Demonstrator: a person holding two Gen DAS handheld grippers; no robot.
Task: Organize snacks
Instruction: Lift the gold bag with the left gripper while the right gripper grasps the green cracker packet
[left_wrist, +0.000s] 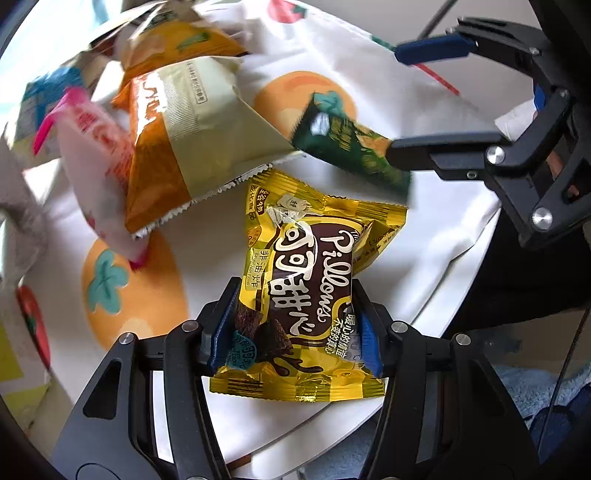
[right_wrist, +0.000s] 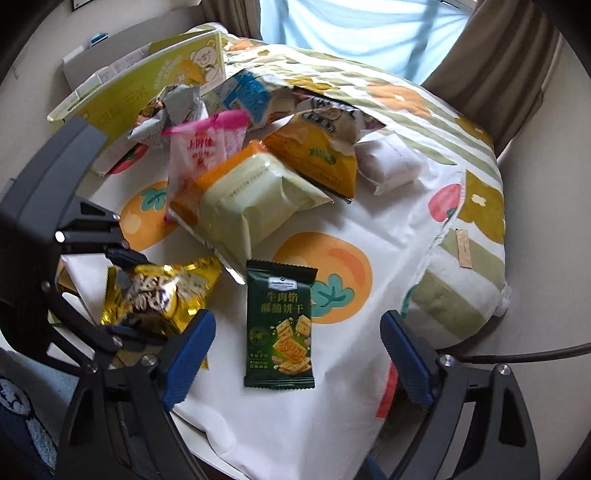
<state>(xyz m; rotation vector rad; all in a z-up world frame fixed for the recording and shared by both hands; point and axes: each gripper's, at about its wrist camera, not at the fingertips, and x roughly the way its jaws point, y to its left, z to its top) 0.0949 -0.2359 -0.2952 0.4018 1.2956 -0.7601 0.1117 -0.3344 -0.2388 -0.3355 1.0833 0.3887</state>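
A: Where's the snack in hand?

B: The yellow Pillows packet (left_wrist: 306, 280) sits at six o'clock in the left wrist view, the left gripper (left_wrist: 293, 328) clamped on its lower half, just over the tablecloth (left_wrist: 207, 258).

A: And the right gripper (right_wrist: 299, 354)?

B: Jaws spread wide, holding nothing, straddling the green cracker packet (right_wrist: 280, 325) lying flat at six o'clock in its own view.

A: How far along?

B: Early, I'd judge. A loose pile of packets (right_wrist: 258, 166) is heaped at eleven o'clock, unsorted.

A: Any container?

B: A yellow-green box (right_wrist: 147, 85) stands open at ten o'clock; packets lean near its mouth, but I can't tell what's inside.
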